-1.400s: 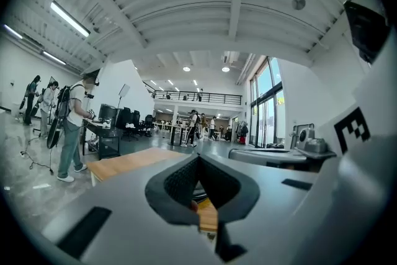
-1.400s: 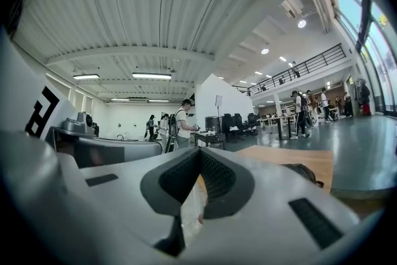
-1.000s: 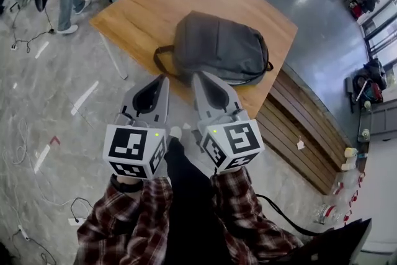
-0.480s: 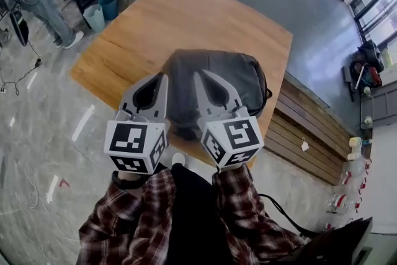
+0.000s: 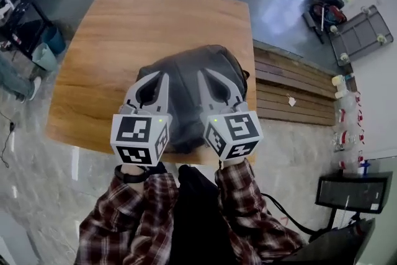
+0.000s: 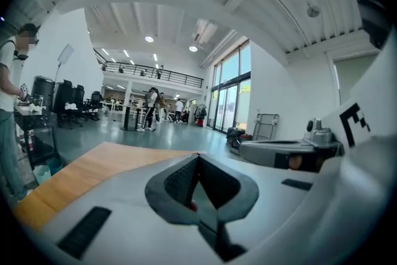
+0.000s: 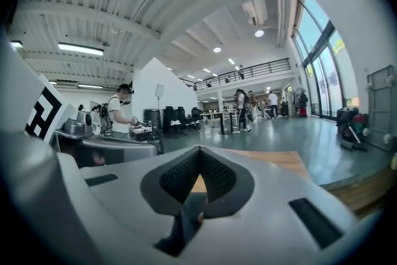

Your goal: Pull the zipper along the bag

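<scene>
A dark grey backpack [image 5: 183, 80] lies on the wooden table [image 5: 124, 28] near its front edge; I cannot make out its zipper pull. My left gripper [image 5: 164, 76] and right gripper [image 5: 200, 73] hover side by side over the bag, pointing away from me. Both are shut with nothing in them. In the left gripper view the left gripper [image 6: 198, 156] has its jaws closed to a point, and it looks level across the table [image 6: 80, 170] into the hall. The right gripper [image 7: 198, 149] is closed the same way, with the table [image 7: 279, 161] beyond. Neither gripper view shows the bag.
A slatted wooden bench [image 5: 291, 93] runs along the table's right side. A bin [image 5: 46, 56] stands on the floor at the left, and a black box [image 5: 350, 189] sits at lower right. People stand at desks in the hall [image 7: 121, 112].
I have stepped up to the table. Both grippers have moved forward from in front of its edge to above the backpack. Their jaws stayed shut.
</scene>
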